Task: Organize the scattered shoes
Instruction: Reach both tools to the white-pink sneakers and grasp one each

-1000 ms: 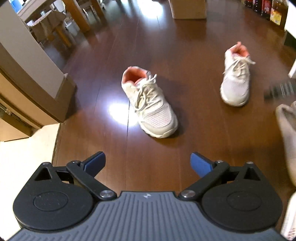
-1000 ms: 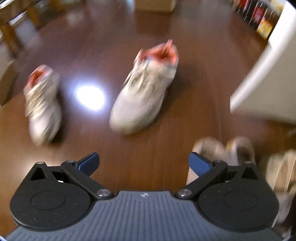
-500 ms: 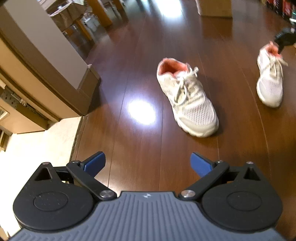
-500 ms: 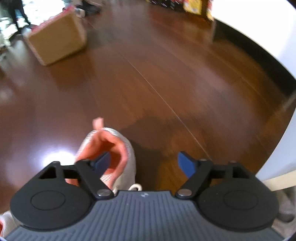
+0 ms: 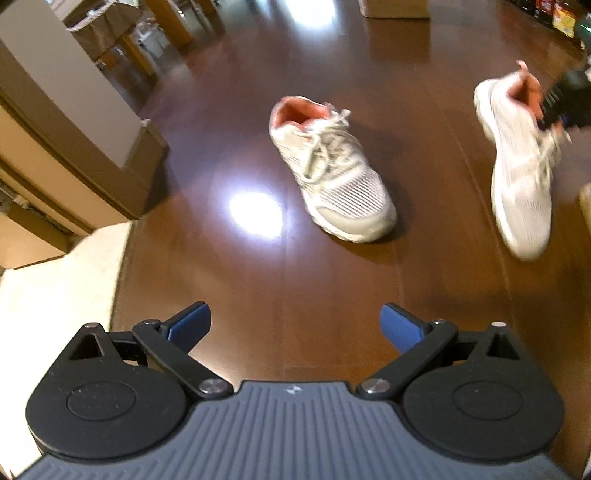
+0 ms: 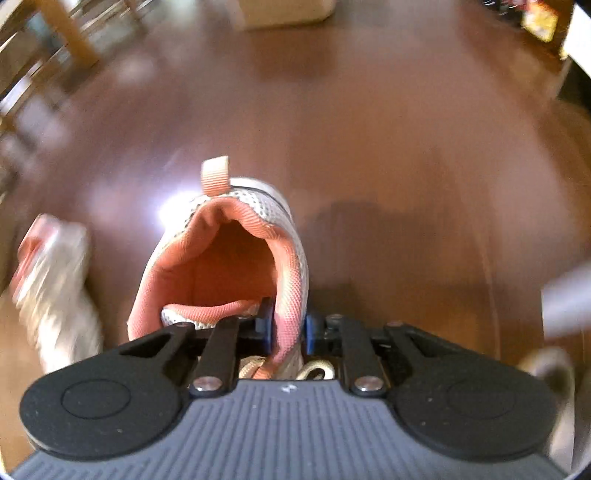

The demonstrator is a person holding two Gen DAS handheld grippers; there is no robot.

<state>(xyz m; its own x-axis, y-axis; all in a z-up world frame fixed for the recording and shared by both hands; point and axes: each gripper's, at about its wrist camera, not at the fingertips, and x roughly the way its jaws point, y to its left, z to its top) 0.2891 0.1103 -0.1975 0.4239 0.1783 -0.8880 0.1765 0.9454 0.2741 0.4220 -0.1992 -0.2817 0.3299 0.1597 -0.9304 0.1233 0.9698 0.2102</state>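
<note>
The dark wooden floor (image 5: pixel 332 295) lies bare between the left hand-held gripper (image 5: pixel 295 325) and the shoes, with wide open boards running on to a cardboard box (image 5: pixel 395 7) at the far edge. On the left the room is hemmed in by a pale wall corner with a brown baseboard (image 5: pixel 122 166) and a light tiled patch (image 5: pixel 55 288) beside it.

The left shoe (image 5: pixel 328 170), white mesh with a pink lining, rests flat on the floor, its long axis slanting, toe toward the camera and to the right, heel away. The left hand-held gripper hangs above the floor well short of it, blue pads spread wide with nothing between them.

The right shoe (image 6: pixel 236 258) sits off to the right, toe toward the camera and its heel away. The right hand-held gripper (image 6: pixel 288 328) is closing on its pink collar (image 6: pixel 291 295), one pad inside the opening and one outside, both pressing the fabric.
</note>
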